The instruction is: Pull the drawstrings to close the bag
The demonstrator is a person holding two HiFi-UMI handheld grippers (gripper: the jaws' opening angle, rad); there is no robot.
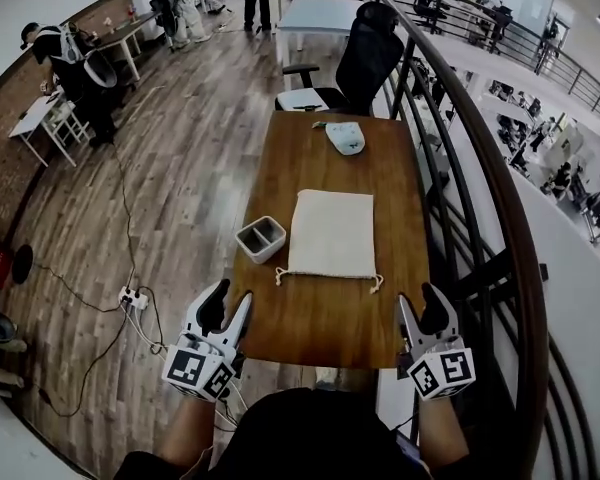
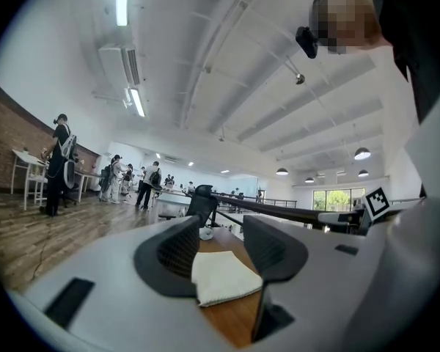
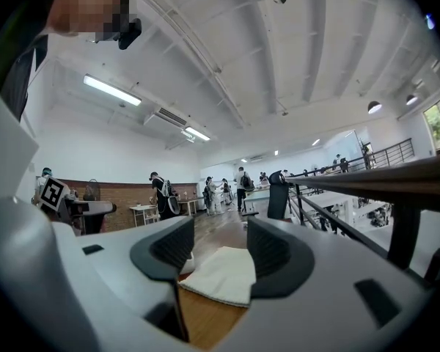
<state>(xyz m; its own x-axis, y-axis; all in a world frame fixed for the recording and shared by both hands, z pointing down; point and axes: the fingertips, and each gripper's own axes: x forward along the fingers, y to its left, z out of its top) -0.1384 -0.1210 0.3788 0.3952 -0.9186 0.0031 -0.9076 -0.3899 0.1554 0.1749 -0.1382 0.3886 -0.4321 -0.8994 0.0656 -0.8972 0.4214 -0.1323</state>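
The left tool [image 1: 230,305], jaws apart and empty, hangs just off the near-left corner of the bag [image 1: 332,233]. The right tool [image 1: 420,303], likewise parted on nothing, sits about equally far off its near-right corner. The cream bag lies flat on the surface [image 1: 310,323], mouth edge nearest the tools, with a knotted drawstring end [image 1: 279,277] poking out each side.

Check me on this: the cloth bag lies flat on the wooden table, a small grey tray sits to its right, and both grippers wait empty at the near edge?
Not quite. The small grey tray sits to the left of the cloth bag, not to its right, as the head view shows. The rest is as you said.
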